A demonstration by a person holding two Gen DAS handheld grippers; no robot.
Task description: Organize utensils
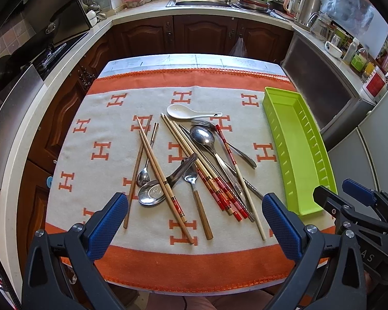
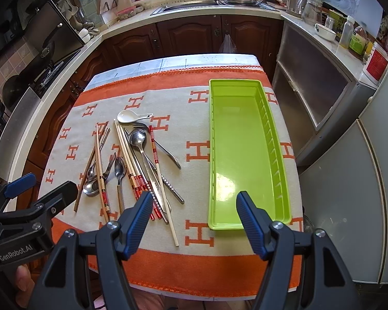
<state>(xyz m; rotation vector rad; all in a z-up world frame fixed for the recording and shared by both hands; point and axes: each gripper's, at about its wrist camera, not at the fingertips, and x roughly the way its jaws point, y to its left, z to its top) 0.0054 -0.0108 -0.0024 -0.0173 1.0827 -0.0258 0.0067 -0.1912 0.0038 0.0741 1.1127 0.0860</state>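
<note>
A heap of utensils (image 1: 194, 160) lies mid-table: wooden and red-patterned chopsticks (image 1: 219, 193), steel spoons (image 1: 203, 135), a fork (image 1: 203, 123), a steel ladle (image 1: 152, 193) and a white ceramic spoon (image 1: 179, 111). A long lime-green tray (image 1: 297, 149) stands to their right and holds nothing (image 2: 240, 149). My left gripper (image 1: 195, 206) hovers open above the near end of the heap. My right gripper (image 2: 194, 206) hovers open over the tray's near left corner, the heap (image 2: 139, 160) to its left.
The orange-and-cream cloth (image 1: 106, 170) covers the small table (image 2: 199, 279). Kitchen counters ring it, with a sink (image 1: 204, 1) at the back, a stove (image 1: 51, 56) on the left, and grey cabinets (image 2: 331, 180) close on the right.
</note>
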